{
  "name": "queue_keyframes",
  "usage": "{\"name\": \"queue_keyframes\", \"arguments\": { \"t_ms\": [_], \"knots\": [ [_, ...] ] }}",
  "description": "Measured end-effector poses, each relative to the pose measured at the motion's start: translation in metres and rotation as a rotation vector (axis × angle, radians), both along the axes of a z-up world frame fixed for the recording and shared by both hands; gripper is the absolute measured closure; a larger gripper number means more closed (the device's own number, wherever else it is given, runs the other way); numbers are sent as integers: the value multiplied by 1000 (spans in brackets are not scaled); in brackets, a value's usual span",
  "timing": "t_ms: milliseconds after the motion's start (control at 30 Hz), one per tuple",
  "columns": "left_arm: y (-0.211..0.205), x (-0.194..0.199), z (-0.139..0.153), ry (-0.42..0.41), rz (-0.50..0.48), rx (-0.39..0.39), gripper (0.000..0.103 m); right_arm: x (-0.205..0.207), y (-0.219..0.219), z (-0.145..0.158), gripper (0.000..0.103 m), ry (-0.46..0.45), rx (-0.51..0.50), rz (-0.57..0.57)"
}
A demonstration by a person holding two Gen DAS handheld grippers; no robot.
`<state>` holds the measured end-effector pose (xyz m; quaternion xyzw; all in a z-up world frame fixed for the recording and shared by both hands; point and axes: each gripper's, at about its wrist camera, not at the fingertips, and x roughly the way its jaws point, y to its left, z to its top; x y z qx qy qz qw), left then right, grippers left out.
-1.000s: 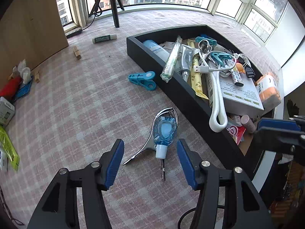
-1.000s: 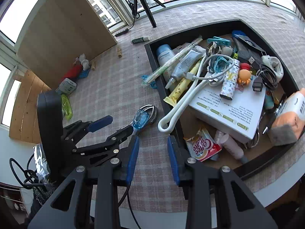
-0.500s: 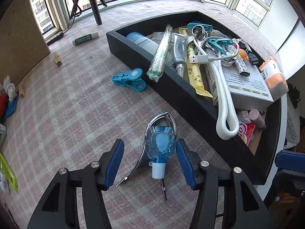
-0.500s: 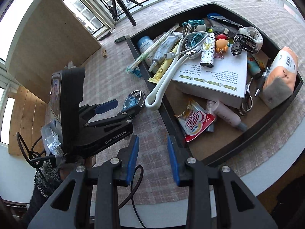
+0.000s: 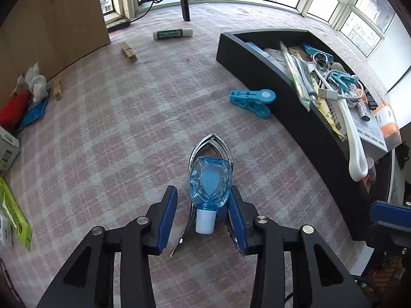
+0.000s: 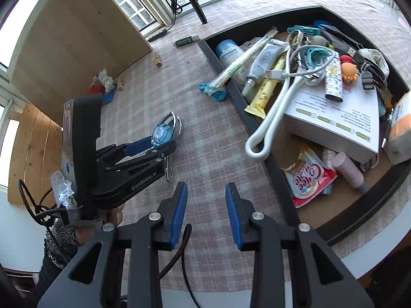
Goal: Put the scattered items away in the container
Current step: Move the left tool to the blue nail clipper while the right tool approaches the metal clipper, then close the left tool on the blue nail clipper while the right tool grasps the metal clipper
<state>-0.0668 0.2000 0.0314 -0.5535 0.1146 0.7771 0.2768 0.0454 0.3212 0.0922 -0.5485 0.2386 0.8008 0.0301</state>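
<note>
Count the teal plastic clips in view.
3 clips: one on the carpet beside the tray, one at the tray's far end, one among its cables; more may be buried.

A small clear-blue plastic bottle lies on silver metal tongs on the checked pink cloth — left of the black rectangular tray, with a blue plastic clip between them, just beside the tray's wall.

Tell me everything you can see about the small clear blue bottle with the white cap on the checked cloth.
The small clear blue bottle looks like faceted transparent plastic holding blue liquid, with a white cap pointing toward the camera. It lies flat on top of a shiny metal tong-like tool on the checked cloth. The left gripper straddles it, jaws closing; the right pad looks close against it.
</note>
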Motion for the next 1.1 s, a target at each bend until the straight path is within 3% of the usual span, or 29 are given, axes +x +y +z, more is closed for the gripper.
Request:
{"name": "queue_keyframes", "arguments": {
  "t_ms": [200, 300, 733, 1100],
  "knots": [
    [-29, -10, 5, 1, 20, 41, 65, -30, -22, -7, 73, -25, 17, 44],
    [-32, -14, 7, -8, 41, 61, 74, -39, -30, -8, 73, -31, 28, 63],
    [-52, -22, 6, 2, 76, 88, 74, -94, -53, -31, 73, -73, 45, 95],
    [-80, -30, 22, 63, 142, 74, 74, -123, -52, -44, 72, -98, 36, 54]
  ]
}}
